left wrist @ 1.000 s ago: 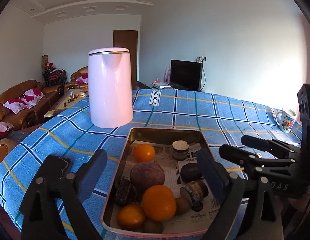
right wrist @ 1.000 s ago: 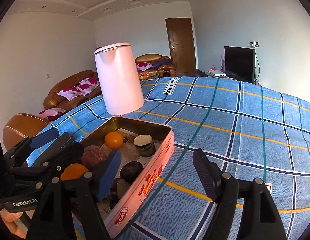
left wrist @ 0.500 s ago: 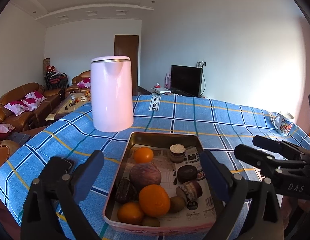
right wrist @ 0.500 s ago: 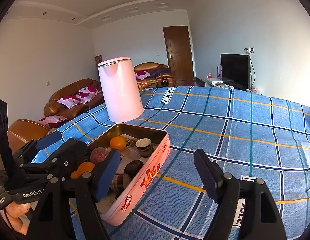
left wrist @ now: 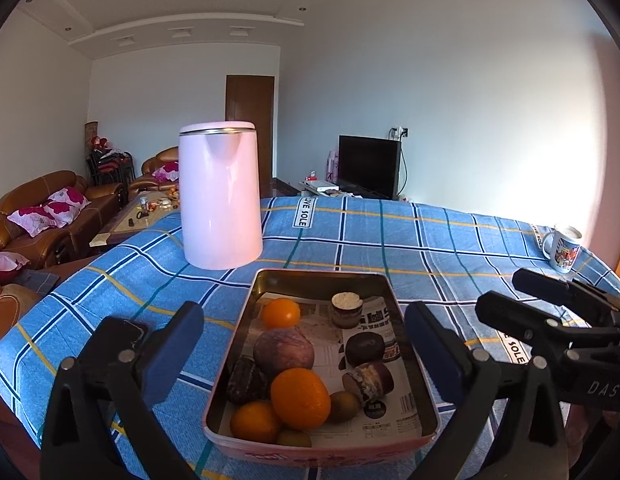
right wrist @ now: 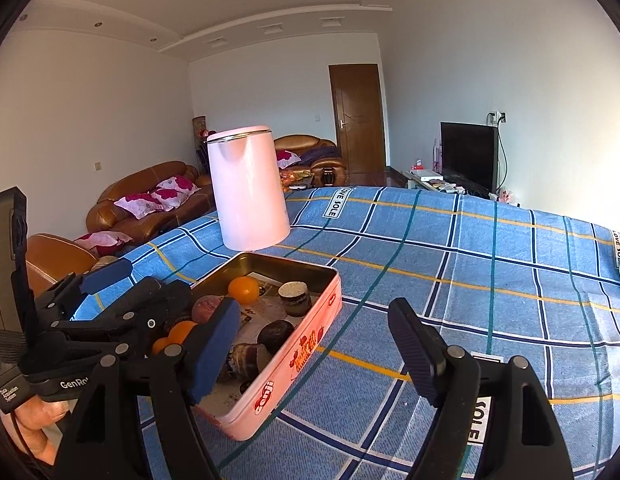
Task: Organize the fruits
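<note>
left gripper (left wrist: 305, 348) jaws opening wide over fruit tin (left wrist: 410, 432), empty; right gripper (right wrist: 310, 344) jaws apart, empty.

You see orange fruits (left wrist: 300, 398) in a pink tin (right wrist: 301, 354), a pale pink kettle (left wrist: 218, 196), and a blue plaid cloth (left wrist: 410, 240) with yellow lines.

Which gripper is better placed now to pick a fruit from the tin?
Left. The left gripper, jaws opening and empty, frames the tin and the large orange; the right gripper faces bare cloth beside it.
</note>
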The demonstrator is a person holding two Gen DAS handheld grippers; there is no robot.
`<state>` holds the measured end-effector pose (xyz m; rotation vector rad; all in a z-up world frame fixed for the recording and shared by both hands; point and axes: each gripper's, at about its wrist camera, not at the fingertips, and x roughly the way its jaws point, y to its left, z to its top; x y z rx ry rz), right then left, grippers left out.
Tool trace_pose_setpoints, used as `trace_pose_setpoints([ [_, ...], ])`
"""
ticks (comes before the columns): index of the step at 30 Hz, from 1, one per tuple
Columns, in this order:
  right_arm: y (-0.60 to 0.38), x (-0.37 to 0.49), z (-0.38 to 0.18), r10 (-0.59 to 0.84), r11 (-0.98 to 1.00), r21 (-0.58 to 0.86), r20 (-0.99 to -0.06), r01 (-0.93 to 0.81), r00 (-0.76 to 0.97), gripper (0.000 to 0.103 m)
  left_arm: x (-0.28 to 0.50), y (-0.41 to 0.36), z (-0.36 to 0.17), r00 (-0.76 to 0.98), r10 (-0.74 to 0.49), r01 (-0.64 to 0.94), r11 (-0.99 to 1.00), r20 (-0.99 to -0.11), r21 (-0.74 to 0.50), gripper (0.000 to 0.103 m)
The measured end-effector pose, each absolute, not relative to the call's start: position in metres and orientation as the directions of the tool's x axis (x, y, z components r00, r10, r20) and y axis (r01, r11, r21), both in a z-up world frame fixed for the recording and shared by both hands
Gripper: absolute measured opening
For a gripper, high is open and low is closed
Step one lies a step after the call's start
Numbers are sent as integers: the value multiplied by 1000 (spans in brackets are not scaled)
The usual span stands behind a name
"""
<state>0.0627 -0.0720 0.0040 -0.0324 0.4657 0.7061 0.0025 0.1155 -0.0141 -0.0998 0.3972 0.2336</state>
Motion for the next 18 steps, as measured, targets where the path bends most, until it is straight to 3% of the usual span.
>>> trace_pose_setpoints([
  [18,-79,56,5,619,769,128,-398,-627,677,80,3,110,-13,894,198,-236,970,-402,-48,102],
])
